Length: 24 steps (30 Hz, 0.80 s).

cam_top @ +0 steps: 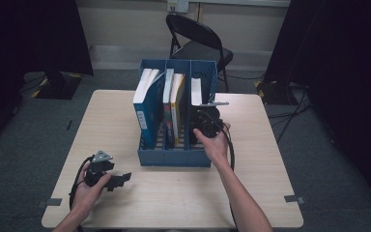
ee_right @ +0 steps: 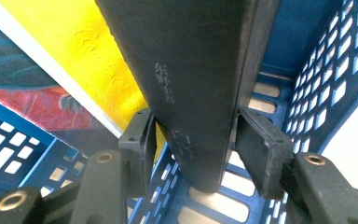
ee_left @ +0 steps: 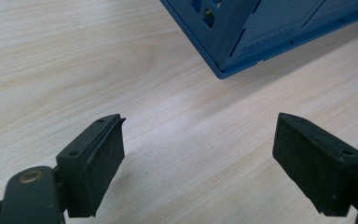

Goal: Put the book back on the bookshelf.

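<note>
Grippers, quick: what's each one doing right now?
Left gripper: open, nothing between its fingers, over bare table.
Right gripper: fingers clamped on the black book in the blue rack.

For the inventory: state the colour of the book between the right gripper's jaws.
Black book, clearest in the right gripper view.

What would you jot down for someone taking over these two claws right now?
Left claw: open, holding nothing, low over the table in front of the blue rack.
Right claw: reaching down into the rack's right compartment, one pad on each side of the black book; I cannot tell whether it is squeezing.
Things: the black book stands in the right compartment, the blue book in the left one and the yellow book in the middle one.
Done: the black book is between the pads.
Left: probably either let go and pull clear, or grip firmly and lift the book out.
</note>
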{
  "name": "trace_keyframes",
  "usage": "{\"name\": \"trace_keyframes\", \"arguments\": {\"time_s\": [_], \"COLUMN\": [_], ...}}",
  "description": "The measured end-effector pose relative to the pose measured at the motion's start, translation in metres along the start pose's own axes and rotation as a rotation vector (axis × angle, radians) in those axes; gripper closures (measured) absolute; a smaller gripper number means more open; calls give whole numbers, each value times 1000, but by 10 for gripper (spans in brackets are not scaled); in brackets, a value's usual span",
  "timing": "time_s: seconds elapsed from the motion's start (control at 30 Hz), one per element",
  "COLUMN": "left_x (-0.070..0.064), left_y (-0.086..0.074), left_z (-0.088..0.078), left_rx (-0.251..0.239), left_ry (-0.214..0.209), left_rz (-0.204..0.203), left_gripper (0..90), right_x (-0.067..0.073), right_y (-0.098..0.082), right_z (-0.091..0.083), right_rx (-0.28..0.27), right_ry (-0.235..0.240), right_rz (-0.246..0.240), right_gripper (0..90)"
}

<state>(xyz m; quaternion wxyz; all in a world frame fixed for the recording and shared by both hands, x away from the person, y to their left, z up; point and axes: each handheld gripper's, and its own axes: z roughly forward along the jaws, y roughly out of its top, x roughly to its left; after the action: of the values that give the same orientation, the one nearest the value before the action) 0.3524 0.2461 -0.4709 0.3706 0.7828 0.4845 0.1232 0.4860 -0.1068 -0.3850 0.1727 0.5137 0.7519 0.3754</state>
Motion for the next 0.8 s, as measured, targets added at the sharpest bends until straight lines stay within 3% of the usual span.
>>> {"name": "trace_keyframes", "arguments": {"time_s": [0.2, 0.53, 0.8], "left_x": [0, 0, 2], "left_y": [0, -1, -1], "left_z": [-1, -3, -4], "left_rx": [-6, -16, -15], "left_ry": [0, 3, 6], "left_rz": [5, 0, -1], "left_gripper": [163, 162, 163], "right_x": [-4, -5, -4], "right_y": [-2, -2, -7], "right_z": [2, 2, -10], "right_rx": [-13, -14, -38], "right_ry": [27, 32, 70], "right_rz": [10, 5, -23], "right_gripper": [472, 461, 348]}}
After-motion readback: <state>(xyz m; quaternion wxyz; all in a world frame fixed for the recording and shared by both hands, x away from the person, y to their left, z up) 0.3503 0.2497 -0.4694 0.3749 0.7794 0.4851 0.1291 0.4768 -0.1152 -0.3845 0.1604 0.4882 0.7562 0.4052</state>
